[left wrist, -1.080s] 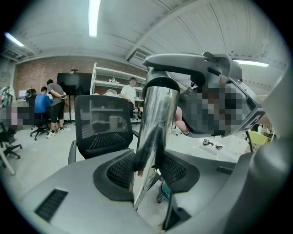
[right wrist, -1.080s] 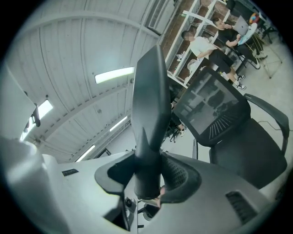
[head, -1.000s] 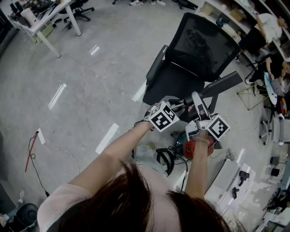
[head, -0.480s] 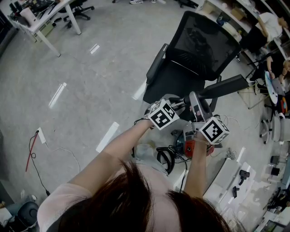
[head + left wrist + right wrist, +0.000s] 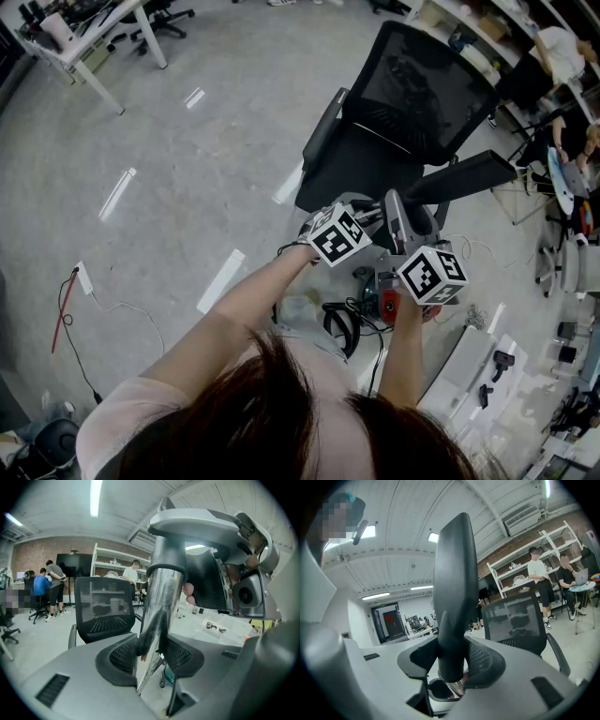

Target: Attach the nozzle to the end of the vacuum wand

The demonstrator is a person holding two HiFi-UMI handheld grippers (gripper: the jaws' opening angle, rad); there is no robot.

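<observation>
Claws: two, the left claw (image 5: 150, 654) and the right claw (image 5: 451, 663), one per hand. Marker cubes: two, one on each claw, namely the left cube (image 5: 337, 236) and the right cube (image 5: 431, 275). Vacuum wand (image 5: 161, 597): one, a bright metal tube. Nozzle (image 5: 454, 592): one, black. Office chairs in the head view: two, the black mesh-backed chair (image 5: 412, 103) close ahead and a second chair (image 5: 164, 17) beside the table (image 5: 80, 45), of which one shows. Persons: the right gripper view shows two, one standing (image 5: 539, 573) and one seated (image 5: 567, 576); the left gripper view shows at least three in the background.
</observation>
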